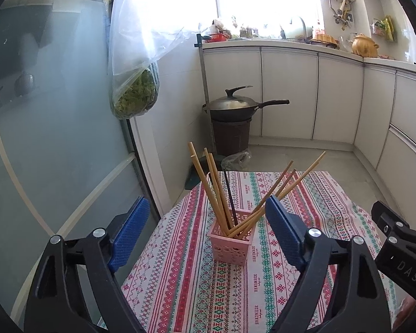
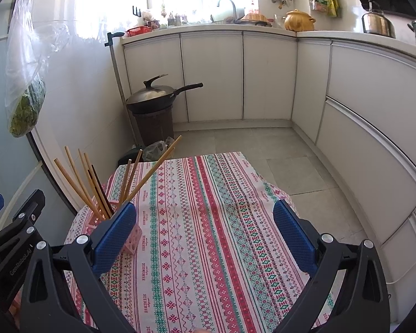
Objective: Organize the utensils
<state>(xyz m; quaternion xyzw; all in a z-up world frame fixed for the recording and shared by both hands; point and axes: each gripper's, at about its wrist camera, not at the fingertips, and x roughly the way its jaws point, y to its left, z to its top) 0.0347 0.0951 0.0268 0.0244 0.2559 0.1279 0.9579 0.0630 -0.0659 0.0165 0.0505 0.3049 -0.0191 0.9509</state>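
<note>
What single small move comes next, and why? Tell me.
Probably draw both claws back: the chopsticks all stand in the pink holder, the striped tablecloth shows nothing loose, and the left claw and right claw are open, empty.

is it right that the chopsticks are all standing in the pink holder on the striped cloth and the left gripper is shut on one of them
Not quite. The left gripper is open and holds nothing, as the left wrist view shows. The chopsticks do stand in the pink holder on the striped cloth.
</note>
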